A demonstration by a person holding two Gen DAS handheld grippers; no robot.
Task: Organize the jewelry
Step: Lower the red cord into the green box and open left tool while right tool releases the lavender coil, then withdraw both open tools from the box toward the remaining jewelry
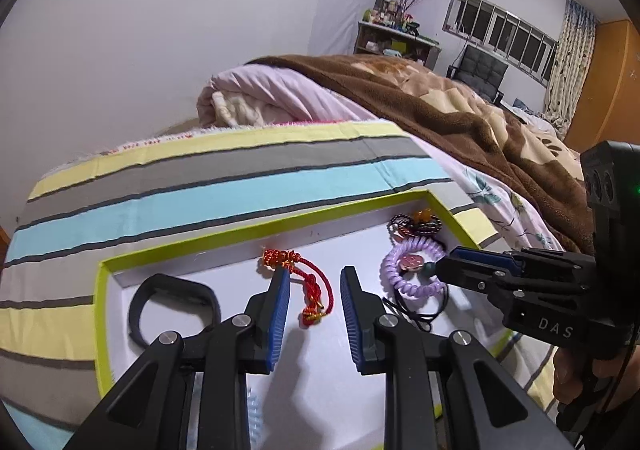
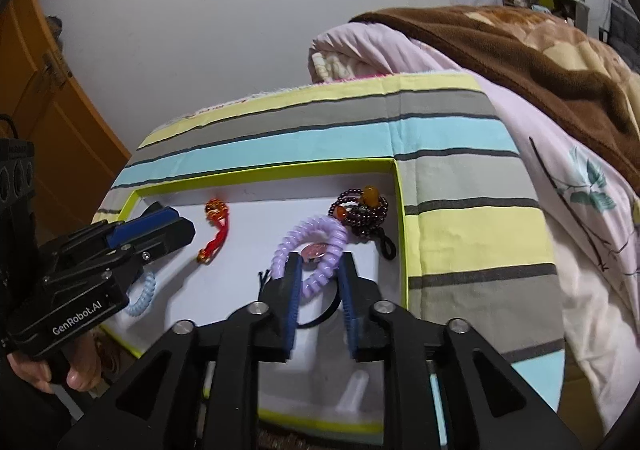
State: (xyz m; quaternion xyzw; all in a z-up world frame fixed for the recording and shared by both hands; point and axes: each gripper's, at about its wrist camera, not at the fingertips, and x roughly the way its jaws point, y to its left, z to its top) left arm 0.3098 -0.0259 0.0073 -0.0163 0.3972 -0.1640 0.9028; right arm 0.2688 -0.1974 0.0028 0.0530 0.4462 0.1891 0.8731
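Both grippers hang over a white tray [image 2: 402,234] w/ lime rim on a striped bed. Left gripper [image 1: 315,278], jaws apart & empty, has the red cord bracelet [image 1: 312,290] just ahead, long axis running fwd. Right gripper [image 2: 320,270], part-open, straddles the lilac coil band [image 2: 310,250], not pinching. Only left view shows a black band [image 1: 172,302]; only right view, a pale-blue coil [image 2: 142,298].
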